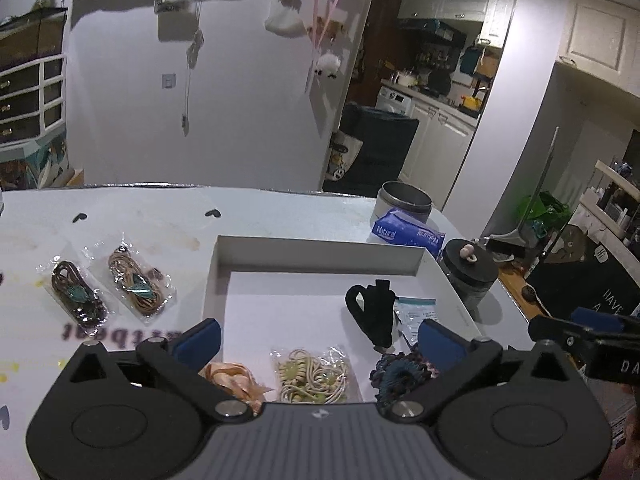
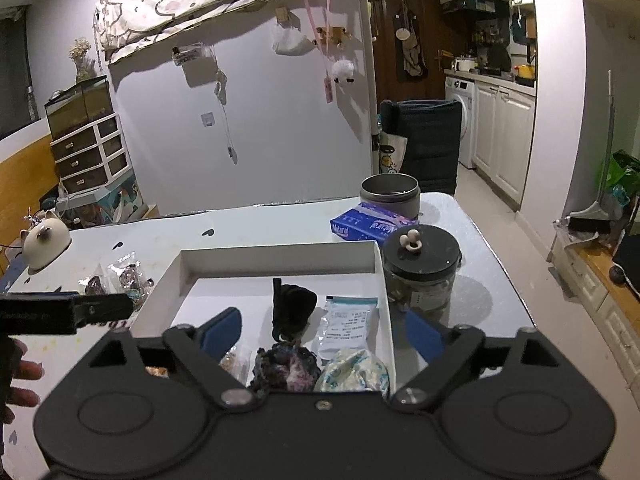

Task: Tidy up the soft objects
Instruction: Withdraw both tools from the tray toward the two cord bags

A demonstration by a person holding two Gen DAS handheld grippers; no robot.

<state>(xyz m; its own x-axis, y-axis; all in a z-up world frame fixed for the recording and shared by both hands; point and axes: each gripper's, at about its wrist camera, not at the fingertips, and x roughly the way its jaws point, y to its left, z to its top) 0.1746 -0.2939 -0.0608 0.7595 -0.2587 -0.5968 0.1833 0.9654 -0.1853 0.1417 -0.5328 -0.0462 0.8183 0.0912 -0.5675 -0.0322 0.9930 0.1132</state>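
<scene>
White box on white counter. Inside are seen a black strap, a cream cord pack, an orange ribbon, and a dark blue-purple scrunchie. Brown cord packs with teal tags lie outside. Tissue pack is blue. Jar lid is black.

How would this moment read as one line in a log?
left tool: open, empty | right tool: open, empty | white box: holds soft items | two packets: outside on table
</scene>
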